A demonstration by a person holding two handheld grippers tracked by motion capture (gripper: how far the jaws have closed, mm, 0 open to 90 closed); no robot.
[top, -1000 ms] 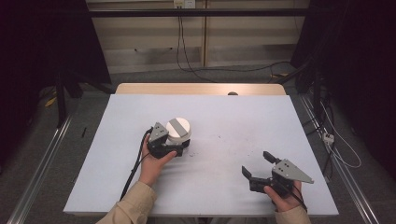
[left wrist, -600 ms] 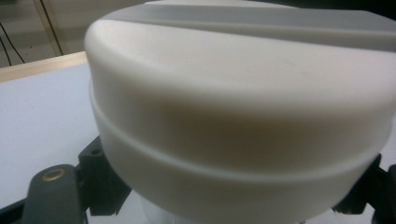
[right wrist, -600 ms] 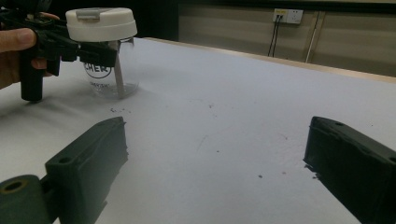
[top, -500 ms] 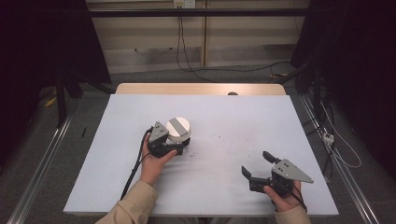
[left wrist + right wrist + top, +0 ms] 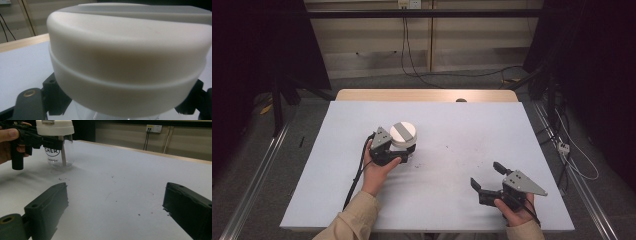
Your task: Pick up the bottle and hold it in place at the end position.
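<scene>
Against the picture from a second ago, little has shifted on the white table top [image 5: 452, 125]: both hands sit where they were, and the clear plastic jar with the broad white screw lid [image 5: 403, 136] stands in the same spot, left of the table's middle and well in from its near edge. What differs is the left gripper [image 5: 404, 156], whose jaws have just been closing; they now clamp the jar's clear body from both sides, right under the lid's rim. In the left gripper view the lid [image 5: 127, 62] looms large, with a grey band across its top and the black jaws flanking the clear wall beneath it.

The right gripper [image 5: 489, 175] rests low near the table's near right corner, well apart from the jar, its two black fingers [image 5: 47, 207] spread wide with only bare table between them.

From the right gripper view the jar [image 5: 60, 155] carries black print: a rounded badge with white letters reading "CHER", apparently the tail of a longer word cut off by the left gripper [image 5: 53, 145], and a smaller line beneath too fine to read. A pale stick or straw stands inside.
</scene>
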